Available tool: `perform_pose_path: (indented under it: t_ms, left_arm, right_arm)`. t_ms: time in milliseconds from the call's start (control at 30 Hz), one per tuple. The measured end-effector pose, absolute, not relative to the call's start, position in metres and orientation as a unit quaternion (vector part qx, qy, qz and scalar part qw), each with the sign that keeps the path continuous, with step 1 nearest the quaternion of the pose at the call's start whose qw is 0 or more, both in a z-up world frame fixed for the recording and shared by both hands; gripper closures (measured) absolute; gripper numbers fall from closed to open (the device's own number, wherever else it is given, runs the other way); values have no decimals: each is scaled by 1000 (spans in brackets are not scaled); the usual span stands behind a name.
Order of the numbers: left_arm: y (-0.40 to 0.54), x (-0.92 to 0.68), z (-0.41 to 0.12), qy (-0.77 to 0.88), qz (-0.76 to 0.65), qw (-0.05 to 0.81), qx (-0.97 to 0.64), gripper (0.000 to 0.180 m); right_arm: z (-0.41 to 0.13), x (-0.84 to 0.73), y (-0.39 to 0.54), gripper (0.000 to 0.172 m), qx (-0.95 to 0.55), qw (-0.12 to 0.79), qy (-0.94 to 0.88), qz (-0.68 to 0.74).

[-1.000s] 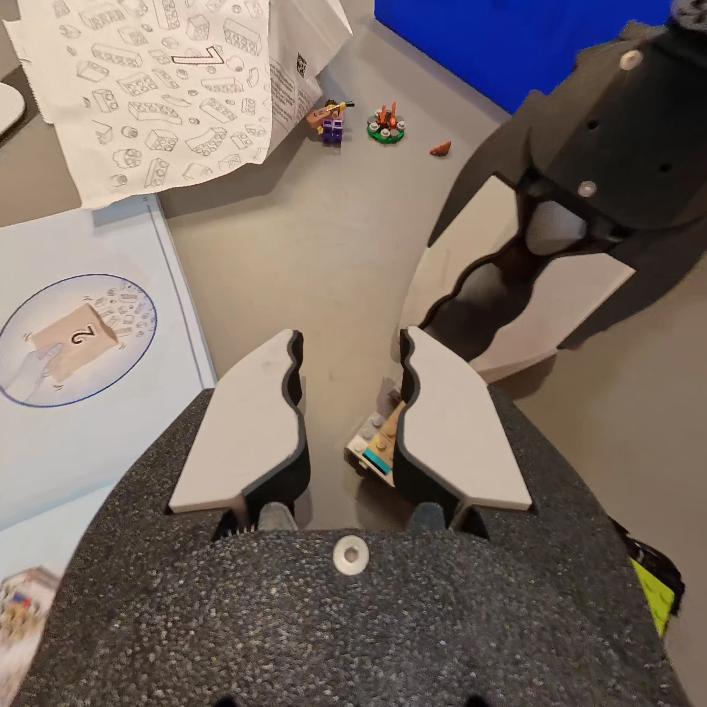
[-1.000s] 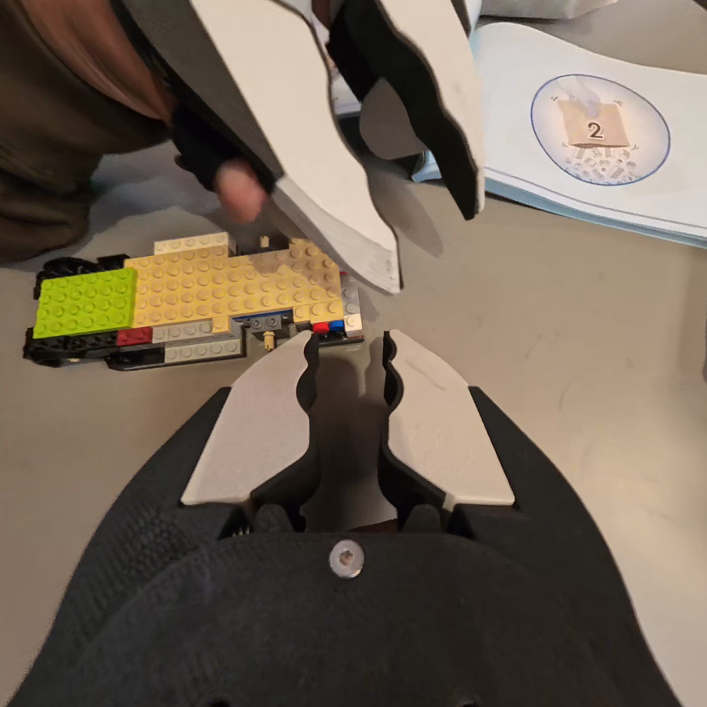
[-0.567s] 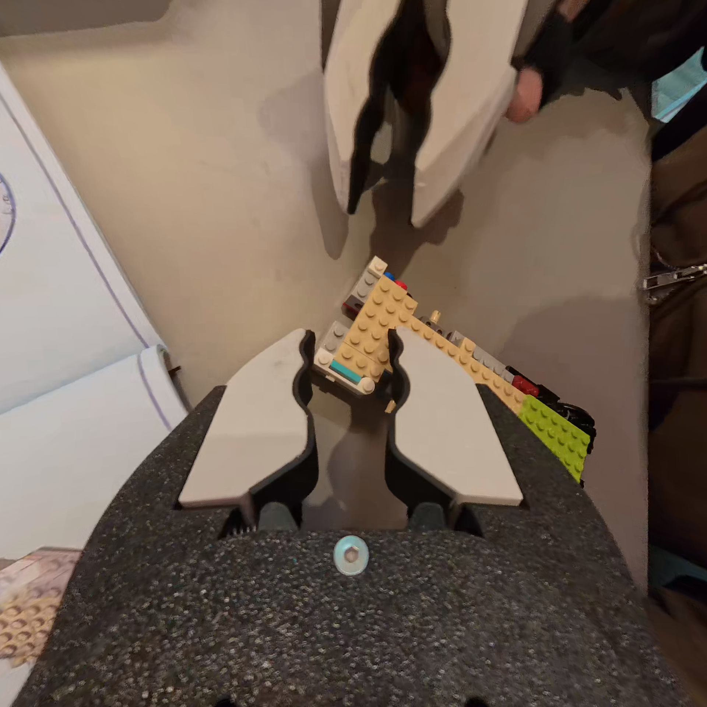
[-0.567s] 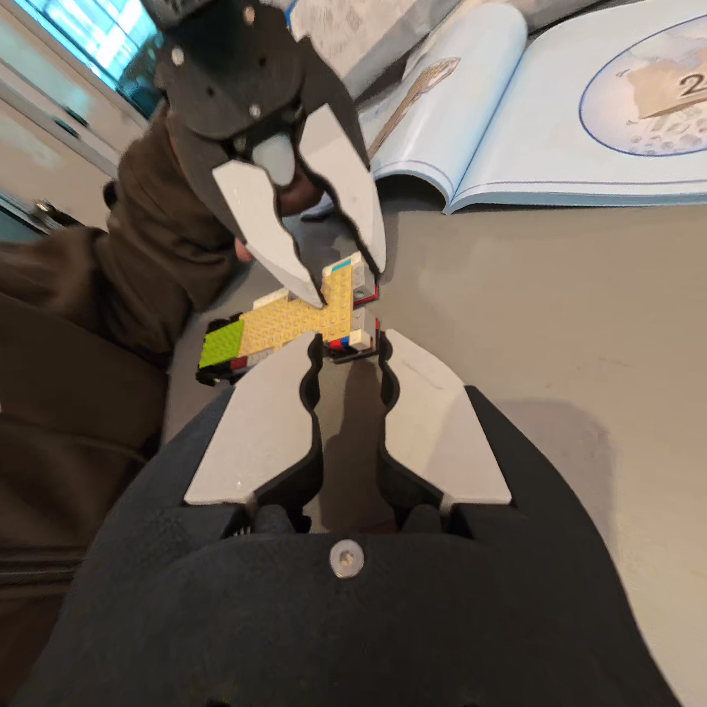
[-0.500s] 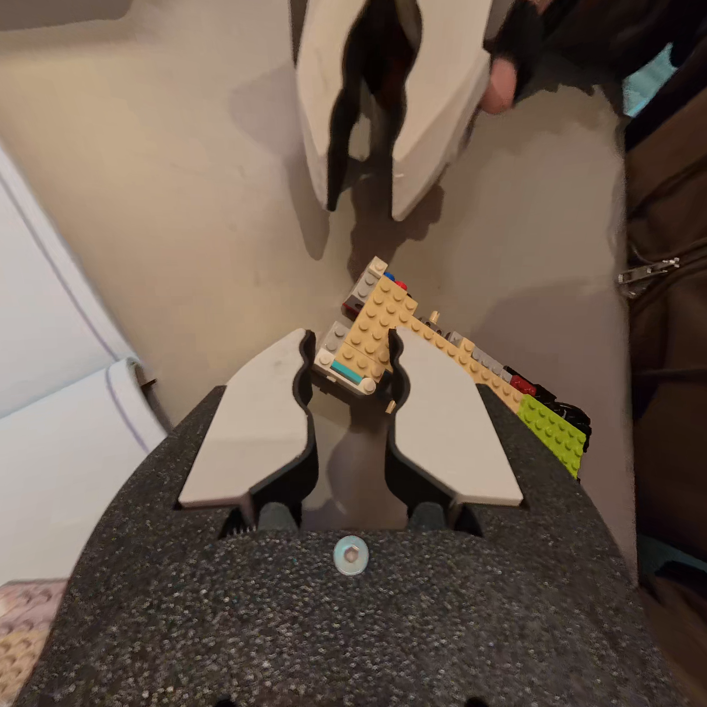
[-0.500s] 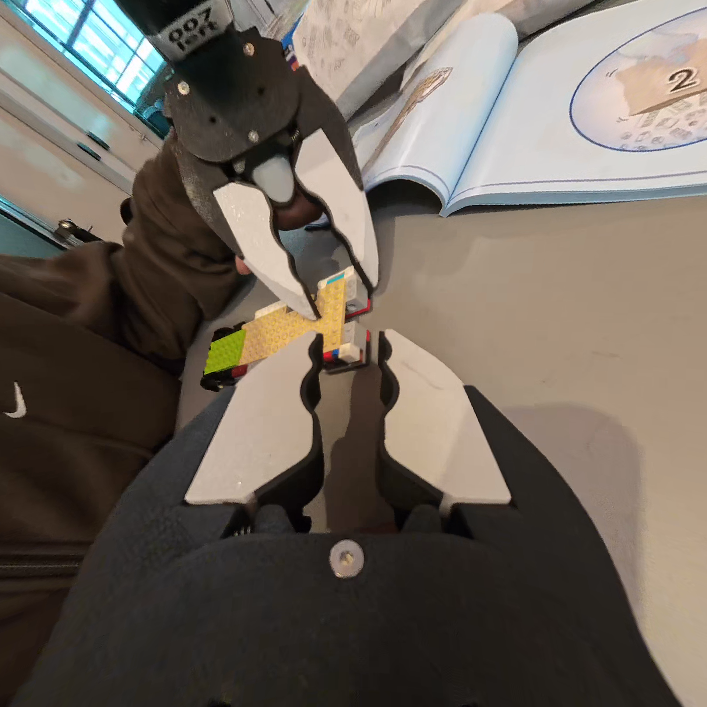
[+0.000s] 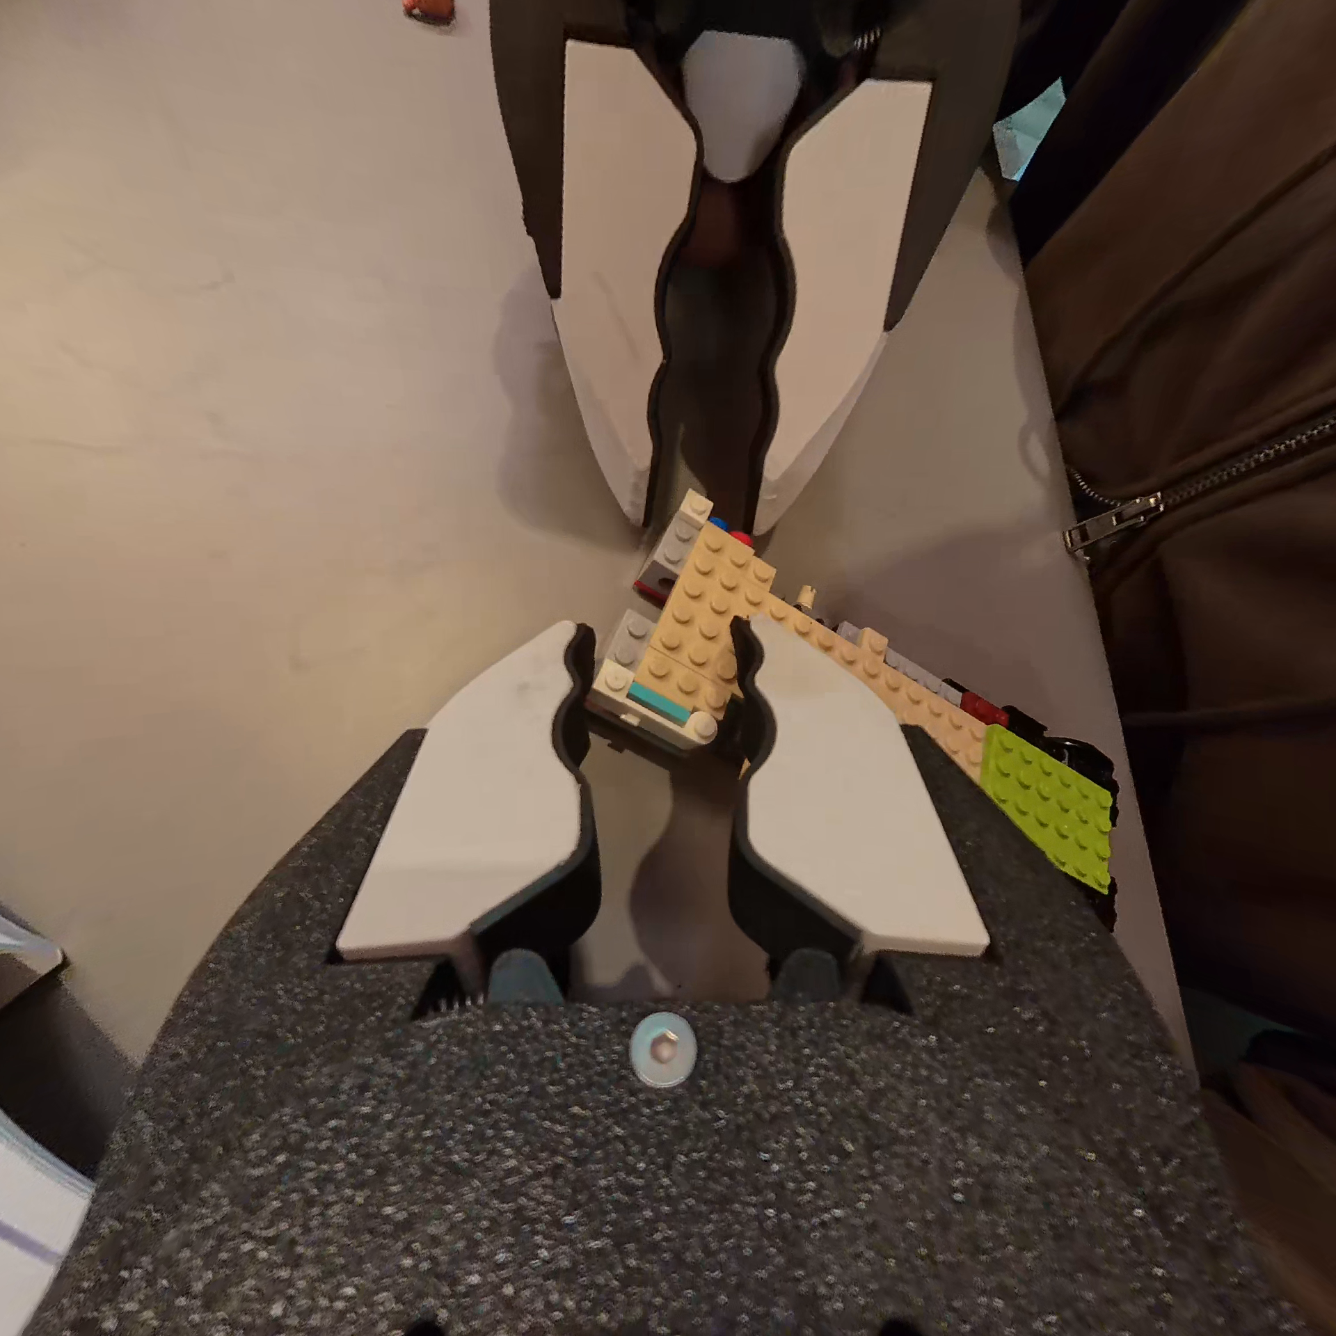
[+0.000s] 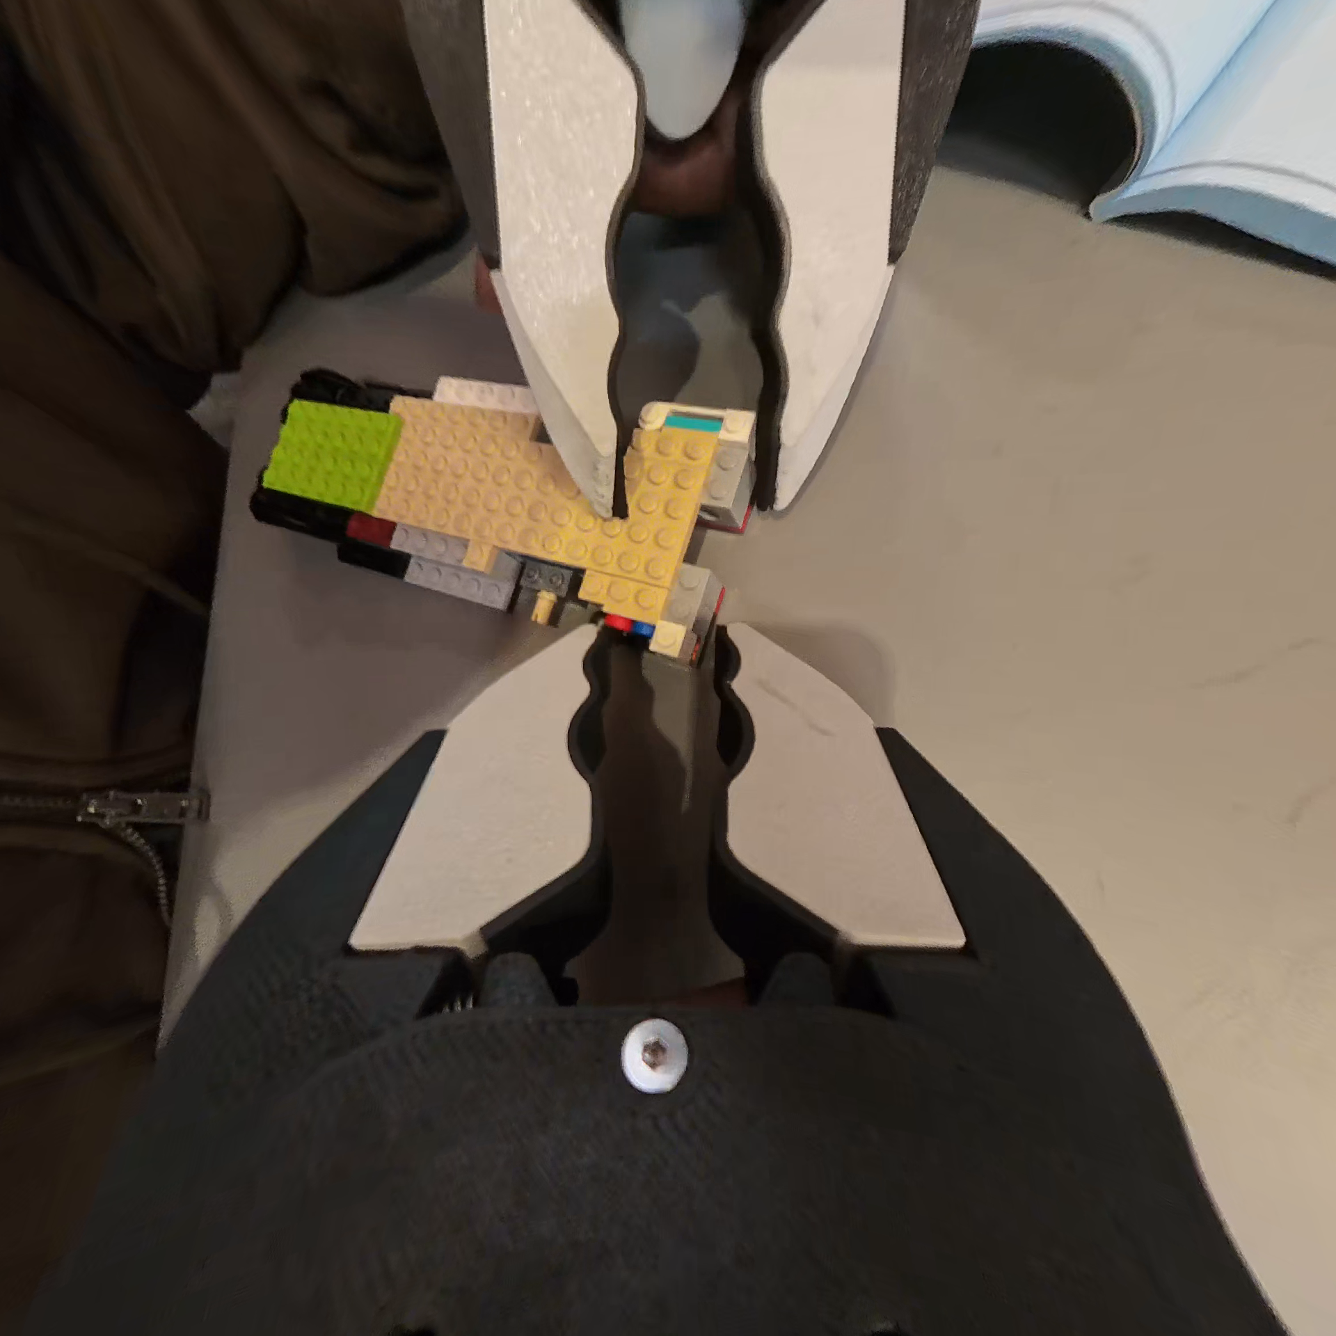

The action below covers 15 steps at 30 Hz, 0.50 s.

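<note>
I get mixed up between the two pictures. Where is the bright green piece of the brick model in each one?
Left wrist view: the green plate is at the right, just past the left gripper's right finger, at the model's far end.
Right wrist view: the green plate is left of centre, at the model's left end.
Shared landmark: the tan studded plate that joins it.

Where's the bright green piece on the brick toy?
The lime green plate caps the brick model's far-left end in the right wrist view, beside the tan plates, away from both grippers, near the brown jacket.
</note>
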<state>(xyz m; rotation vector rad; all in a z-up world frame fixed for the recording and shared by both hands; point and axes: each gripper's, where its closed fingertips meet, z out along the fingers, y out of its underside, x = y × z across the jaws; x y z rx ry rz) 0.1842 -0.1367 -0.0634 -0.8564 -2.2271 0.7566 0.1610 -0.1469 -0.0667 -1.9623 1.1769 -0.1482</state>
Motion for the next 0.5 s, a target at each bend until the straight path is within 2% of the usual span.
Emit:
perform_pose_path:
  t_ms: [333,500]
  left_arm:
    - [-130,176,-63,-831,283,328,-350,144]
    - [-127,172,-63,-825,278,334,-361,144]
  right_arm:
    - [-66,154,-143,158,-782,426,454,-32]
    - [-70,150,-139,157,-800,411,436,-34]
